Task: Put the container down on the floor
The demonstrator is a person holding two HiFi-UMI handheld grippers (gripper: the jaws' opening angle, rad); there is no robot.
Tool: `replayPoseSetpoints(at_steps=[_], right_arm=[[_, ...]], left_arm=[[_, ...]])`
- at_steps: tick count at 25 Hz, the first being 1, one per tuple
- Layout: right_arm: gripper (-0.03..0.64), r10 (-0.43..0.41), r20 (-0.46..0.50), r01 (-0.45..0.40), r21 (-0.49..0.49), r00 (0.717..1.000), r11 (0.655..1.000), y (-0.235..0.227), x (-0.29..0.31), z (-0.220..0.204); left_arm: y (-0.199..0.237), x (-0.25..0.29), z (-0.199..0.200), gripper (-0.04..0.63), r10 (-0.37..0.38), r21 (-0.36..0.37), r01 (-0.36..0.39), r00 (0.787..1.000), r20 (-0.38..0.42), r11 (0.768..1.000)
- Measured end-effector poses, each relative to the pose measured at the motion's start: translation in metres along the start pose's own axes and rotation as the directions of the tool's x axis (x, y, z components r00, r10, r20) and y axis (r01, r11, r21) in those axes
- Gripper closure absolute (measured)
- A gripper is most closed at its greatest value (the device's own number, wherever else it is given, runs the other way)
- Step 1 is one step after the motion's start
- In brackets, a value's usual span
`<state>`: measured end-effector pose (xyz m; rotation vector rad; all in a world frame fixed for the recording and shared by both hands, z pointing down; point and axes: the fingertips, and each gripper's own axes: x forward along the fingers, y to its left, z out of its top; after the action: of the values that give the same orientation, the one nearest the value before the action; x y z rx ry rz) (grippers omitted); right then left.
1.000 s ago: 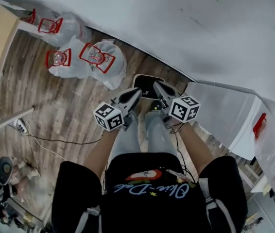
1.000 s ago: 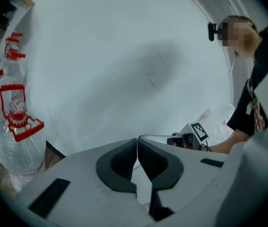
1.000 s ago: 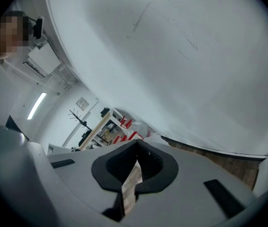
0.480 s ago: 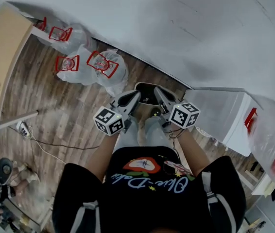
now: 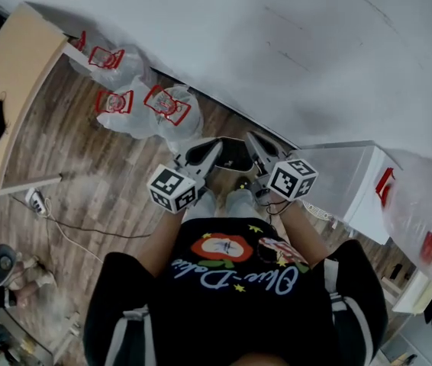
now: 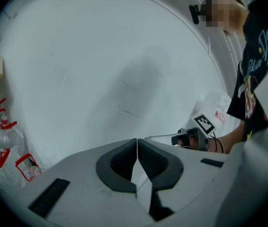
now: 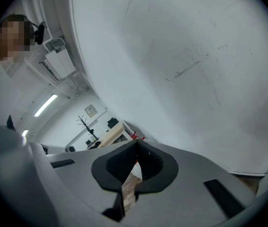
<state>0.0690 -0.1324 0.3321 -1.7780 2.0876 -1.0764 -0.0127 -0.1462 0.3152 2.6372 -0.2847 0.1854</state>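
Right now a person stands by the white wall point(image 5: 292, 36) and holds two tools out in front. The left gripper point(image 5: 214, 149) has its jaws pressed together with nothing in them. The right gripper point(image 5: 253, 140) is the same, jaws together and bare. The two are side by side, near each other. The container point(image 5: 338, 175), a big see-through box with a red clip, is by the wall at about 3 o'clock from the grippers, apart from both. Some plastic bags point(image 5: 147, 109) with red bits lie on the wood floor point(image 5: 101, 174) at about 10 o'clock.
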Motion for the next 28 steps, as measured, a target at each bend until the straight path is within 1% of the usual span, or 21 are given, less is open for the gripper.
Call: replayPoseSetpoints(at_steps=[2, 8, 16, 21, 28], right_arm=[[0.617, 0.014, 0.005, -0.014, -0.028, 1.0, 1.0, 0.008, 0.001, 0.008], [0.617, 0.064, 0.004, -0.063, -0.102, 0.998, 0.993, 0.037, 0.001, 0.027], [0.617, 0.105, 0.017, -0.099, -0.203, 0.994, 0.974, 0.066, -0.007, 0.045], [0.617, 0.105, 0.029, -0.096, -0.224, 0.994, 0.97, 0.071, -0.01, 0.049], [0.617, 0.116, 0.026, -0.107, -0.225, 0.993, 0.968, 0.074, -0.011, 0.048]], left_arm=[[-0.002, -0.003, 0.009, 0.589, 0.008, 0.034, -0.008, 1.0, 0.006, 0.999], [-0.009, -0.016, 0.033, 0.589, 0.04, 0.09, -0.043, 0.999, 0.035, 0.995], [-0.021, -0.021, 0.057, 0.589, 0.025, 0.163, -0.034, 0.998, 0.059, 0.986], [-0.025, -0.022, 0.068, 0.589, 0.015, 0.166, -0.028, 0.997, 0.078, 0.986], [-0.027, -0.026, 0.068, 0.589, 0.024, 0.165, -0.037, 0.996, 0.083, 0.986]])
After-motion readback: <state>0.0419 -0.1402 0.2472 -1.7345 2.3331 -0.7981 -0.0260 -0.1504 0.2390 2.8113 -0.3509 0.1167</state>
